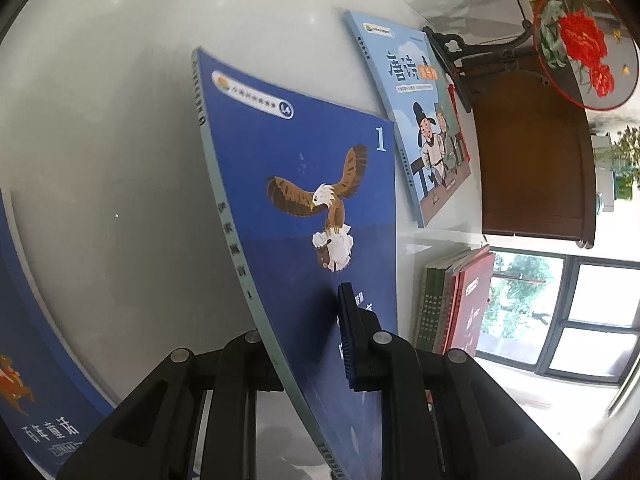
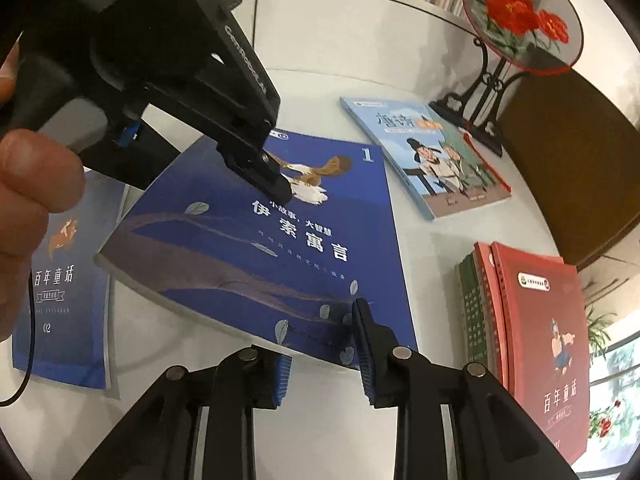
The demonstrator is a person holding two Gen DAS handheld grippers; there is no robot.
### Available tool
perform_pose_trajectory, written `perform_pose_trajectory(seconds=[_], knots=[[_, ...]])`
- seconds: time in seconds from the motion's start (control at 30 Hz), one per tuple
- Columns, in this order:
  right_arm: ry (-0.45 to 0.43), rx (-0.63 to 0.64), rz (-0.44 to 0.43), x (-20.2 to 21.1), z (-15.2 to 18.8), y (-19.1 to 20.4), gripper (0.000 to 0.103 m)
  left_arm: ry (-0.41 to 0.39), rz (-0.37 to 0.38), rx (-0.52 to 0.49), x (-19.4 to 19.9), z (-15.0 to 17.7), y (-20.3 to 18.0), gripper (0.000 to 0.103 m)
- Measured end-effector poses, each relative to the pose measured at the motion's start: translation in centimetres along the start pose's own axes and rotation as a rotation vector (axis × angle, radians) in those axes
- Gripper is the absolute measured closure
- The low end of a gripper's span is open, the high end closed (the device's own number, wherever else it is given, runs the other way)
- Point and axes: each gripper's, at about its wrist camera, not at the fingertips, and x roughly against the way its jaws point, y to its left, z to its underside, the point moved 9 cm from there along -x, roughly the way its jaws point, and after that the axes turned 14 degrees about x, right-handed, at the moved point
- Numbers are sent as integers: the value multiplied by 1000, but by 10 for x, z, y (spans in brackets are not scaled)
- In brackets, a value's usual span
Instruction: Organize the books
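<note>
Blue covers most of what matters here: the eagle book (image 2: 272, 236), marked with a 1, is pinched in the left claw (image 2: 276, 186), whose jaws are clamped on its cover near the picture of the bird. One side of the book is lifted clear of the white tabletop (image 2: 320, 60) while the opposite edge appears to rest on it, so it sits tilted near the middle of the surface. In the left wrist view the same book (image 1: 312, 200) runs between the pads, one blue pad (image 1: 350, 332) pressed flat against the cover.

The right claw (image 2: 324, 348) stands apart at the book's near edge. Its jaws straddle that edge without pressing, and nothing is gripped.

A second blue book (image 2: 64, 280) lies flat toward the left edge of the tabletop. A light-blue book (image 2: 424, 156) with two cartoon figures lies toward the far right, just beside the black stand of a round embroidered fan (image 2: 520, 20). A red and green stack (image 2: 520, 320) stands upright at the right edge.

As a judgement, the step in hand is lifting the eagle book to move it toward that stack. Next the right claw needs to close on the near edge or steady it, so the thin, bending book can be raised upright and carried across without slipping from the single pinch.
</note>
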Motion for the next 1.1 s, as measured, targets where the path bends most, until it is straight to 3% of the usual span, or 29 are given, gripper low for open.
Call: perform_pose_trajectory(seconds=[0.07, 0.13, 0.17, 0.27, 0.4, 0.63, 0.83, 0.97, 1.1], knots=[[12, -1, -32, 2, 7, 2, 65, 16, 9, 28, -2, -2, 3, 87], [22, -33, -81, 6, 19, 2, 49, 29, 5, 59, -5, -3, 7, 88], [24, -49, -102, 9, 24, 0, 47, 45, 6, 90, -8, -4, 11, 88], [39, -123, -176, 14, 43, -7, 46, 47, -4, 94, -9, -3, 13, 88], [47, -344, -461, 13, 62, -2, 45, 50, -12, 93, -8, -1, 11, 88], [-45, -636, -776, 8, 53, 8, 45, 53, -33, 106, -6, -6, 9, 88], [-102, -805, -901, -14, 45, -1, 43, 47, -42, 99, -3, -12, 9, 88], [-160, -874, -924, -14, 44, -12, 43, 55, -47, 86, 0, -19, 13, 88], [-202, -923, -887, -20, 38, -29, 43, 69, -45, 95, -3, -24, 20, 88]])
